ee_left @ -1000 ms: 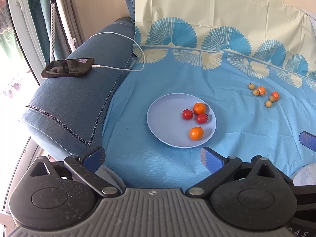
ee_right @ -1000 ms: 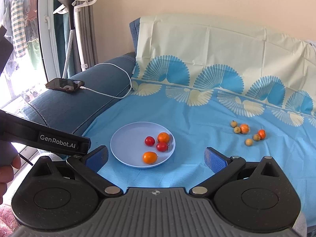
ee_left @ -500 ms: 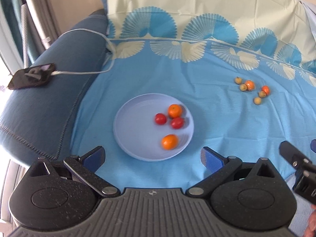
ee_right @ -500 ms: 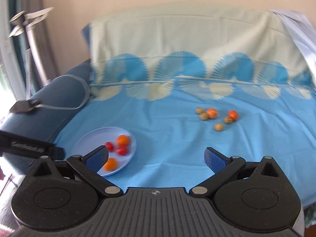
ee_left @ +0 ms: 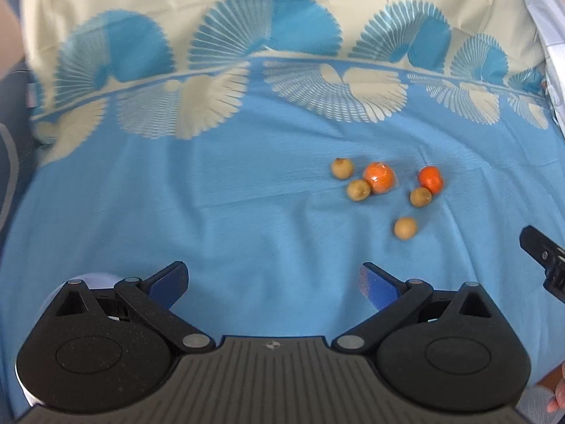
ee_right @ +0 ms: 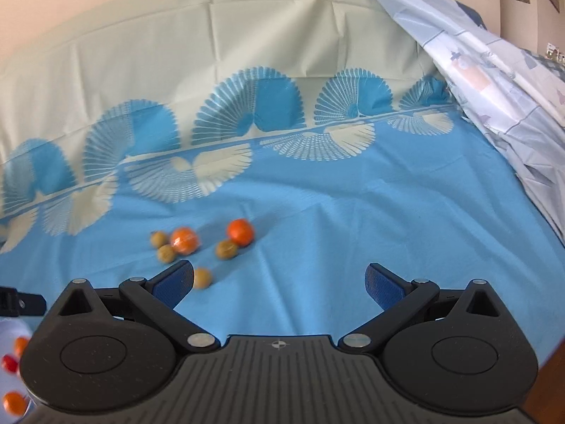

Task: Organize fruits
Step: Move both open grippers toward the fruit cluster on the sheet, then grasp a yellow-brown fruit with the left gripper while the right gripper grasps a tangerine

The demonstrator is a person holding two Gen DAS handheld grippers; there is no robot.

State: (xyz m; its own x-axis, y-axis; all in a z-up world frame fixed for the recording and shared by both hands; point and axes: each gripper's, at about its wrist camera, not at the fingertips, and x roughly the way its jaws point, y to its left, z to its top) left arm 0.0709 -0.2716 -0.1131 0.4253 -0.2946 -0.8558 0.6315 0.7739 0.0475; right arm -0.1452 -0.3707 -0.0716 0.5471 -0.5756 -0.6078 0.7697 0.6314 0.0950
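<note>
A loose cluster of small fruits lies on the blue cloth: two orange ones (ee_left: pixel 379 177) (ee_left: pixel 430 179) and several tan ones (ee_left: pixel 405 228). The right wrist view shows the same cluster, with an orange fruit (ee_right: pixel 240 232) and a tan one (ee_right: pixel 202 278) beside my right gripper's left fingertip. My left gripper (ee_left: pixel 273 282) is open and holds nothing, with the fruits ahead to its right. My right gripper (ee_right: pixel 280 281) is open too, with the fruits ahead to its left. The pale plate (ee_right: pixel 9 330) with red and orange fruits shows only at the lower left edge.
The patterned blue and cream cloth (ee_left: pixel 247 190) covers the seat and backrest. A crumpled pale sheet (ee_right: pixel 501 81) hangs at the right. Part of the other gripper's black body (ee_left: pixel 545 258) shows at the right edge of the left wrist view.
Both grippers have swung right, away from the plate and towards the loose fruit cluster, which now looks nearer. The plate has slipped out of the left wrist view. Both stay open.
</note>
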